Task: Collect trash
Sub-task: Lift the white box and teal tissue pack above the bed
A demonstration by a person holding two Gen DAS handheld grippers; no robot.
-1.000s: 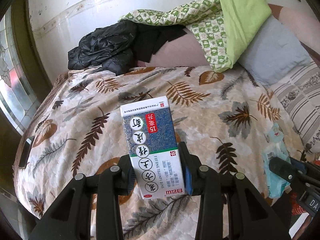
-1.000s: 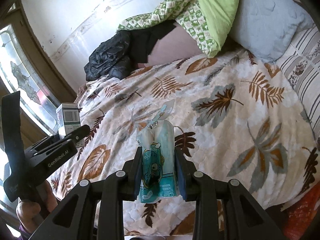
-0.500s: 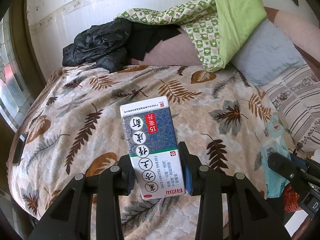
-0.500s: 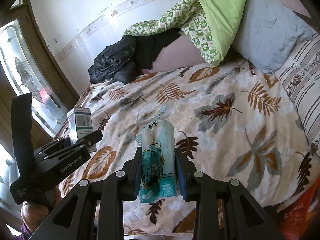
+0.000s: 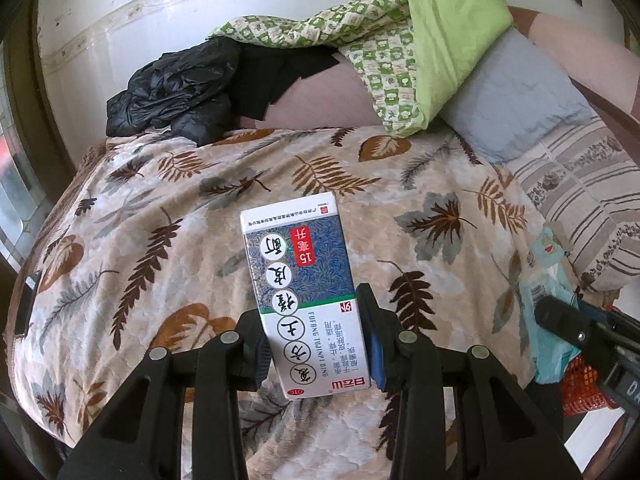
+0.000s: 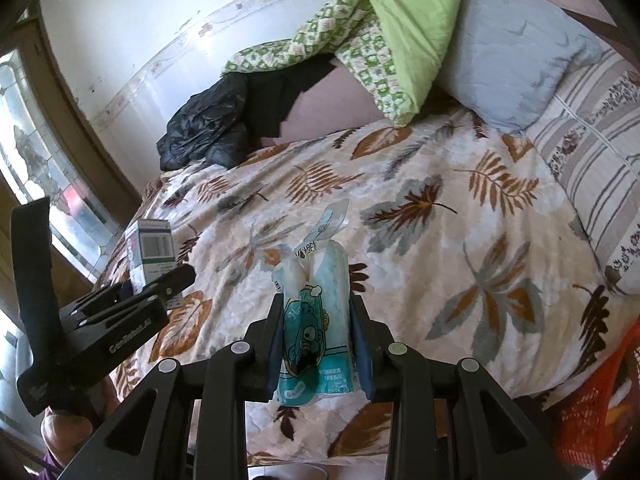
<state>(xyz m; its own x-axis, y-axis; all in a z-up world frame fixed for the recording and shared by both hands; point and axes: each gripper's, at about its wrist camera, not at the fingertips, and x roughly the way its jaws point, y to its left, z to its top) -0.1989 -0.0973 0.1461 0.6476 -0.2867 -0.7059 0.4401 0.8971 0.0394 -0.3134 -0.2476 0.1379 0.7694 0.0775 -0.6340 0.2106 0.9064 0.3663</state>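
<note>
Medicine box stands clamped in the left tongs above the leaf-print bed, gripped only at its lower end, so a jolt could tip it out. From the right wrist, the right tongs squeeze a soft tissue pack; its slick wrapper might slip. An orange basket, probably the bin, sits at the bed's edge.

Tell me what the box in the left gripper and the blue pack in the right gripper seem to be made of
The box looks like thin printed cardboard, semi-gloss: sharp folded edges, flat faces, crisp printing. The blue pack looks like soft glossy plastic film, probably around tissues: it wrinkles, shines, and bulges between the pads, with a crimped clear flap on top.
</note>
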